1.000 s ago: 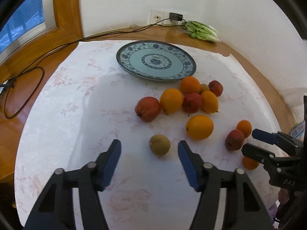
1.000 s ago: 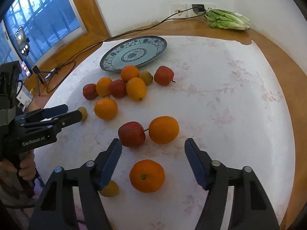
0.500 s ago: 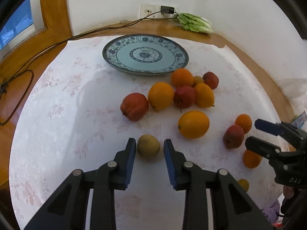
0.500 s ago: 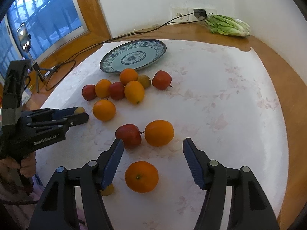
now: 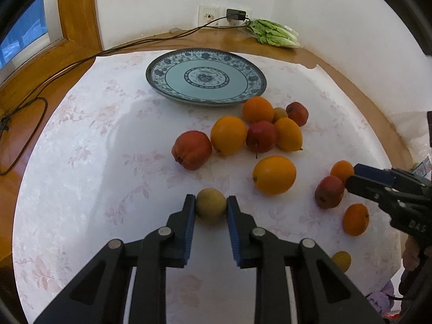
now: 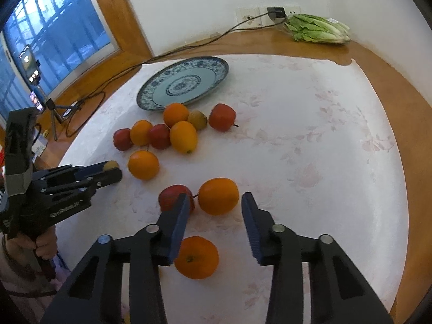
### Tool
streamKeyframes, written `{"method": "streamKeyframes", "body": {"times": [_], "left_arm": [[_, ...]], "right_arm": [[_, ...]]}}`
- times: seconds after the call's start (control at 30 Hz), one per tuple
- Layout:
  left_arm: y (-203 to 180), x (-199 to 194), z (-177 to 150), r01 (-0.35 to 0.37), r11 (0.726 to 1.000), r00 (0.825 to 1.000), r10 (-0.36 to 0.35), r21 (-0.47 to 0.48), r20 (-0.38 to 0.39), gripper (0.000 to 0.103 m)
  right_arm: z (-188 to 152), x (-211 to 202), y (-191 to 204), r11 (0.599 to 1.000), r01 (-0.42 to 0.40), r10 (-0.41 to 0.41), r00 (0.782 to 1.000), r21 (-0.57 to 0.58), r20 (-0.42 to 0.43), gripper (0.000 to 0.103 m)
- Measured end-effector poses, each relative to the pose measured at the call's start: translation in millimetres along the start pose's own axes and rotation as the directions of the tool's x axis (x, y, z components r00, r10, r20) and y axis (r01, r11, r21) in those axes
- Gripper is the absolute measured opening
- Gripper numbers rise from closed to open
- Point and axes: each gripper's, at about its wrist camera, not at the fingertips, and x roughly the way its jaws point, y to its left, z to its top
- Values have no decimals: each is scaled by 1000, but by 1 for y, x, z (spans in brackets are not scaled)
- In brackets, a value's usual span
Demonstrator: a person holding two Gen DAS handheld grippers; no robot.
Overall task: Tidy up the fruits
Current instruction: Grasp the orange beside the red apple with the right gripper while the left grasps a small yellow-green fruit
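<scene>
A blue patterned plate lies bare at the back of the white cloth. Oranges and red apples cluster in front of it. My left gripper is shut on a small yellow-green fruit resting on the cloth; it also shows in the right wrist view as the left gripper. My right gripper has its jaws closing either side of an orange, with the pads not pressing it. A red apple sits partly behind its left finger. Another orange lies below the jaws.
A large orange and a red apple lie just ahead of the left gripper. Lettuce and a plugged-in cable are by the wall. A phone on a tripod stands at the window. Wooden table rim surrounds the cloth.
The left jaws have shut on the small yellow-green fruit. The right jaws have narrowed around the orange beside the red apple. Neither hand has shifted much.
</scene>
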Motion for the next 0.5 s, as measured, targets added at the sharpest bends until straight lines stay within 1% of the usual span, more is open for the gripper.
{"method": "streamKeyframes", "body": {"times": [0.27,0.37,0.5], "left_arm": [[2,-6,0,7,1000,1000,-7,2,-4,24],[3,-9,2,7,1000,1000,-7,5,0,24],[4,-10,5,28,1000,1000,-28,-13,-11,24]], "right_arm": [[3,12,-2,1000,9,-9,999,-7,-32,39],[4,17,-2,1000,-5,5,999,3,-41,36],[3,19,-2,1000,-9,9,999,-1,-32,36]]}}
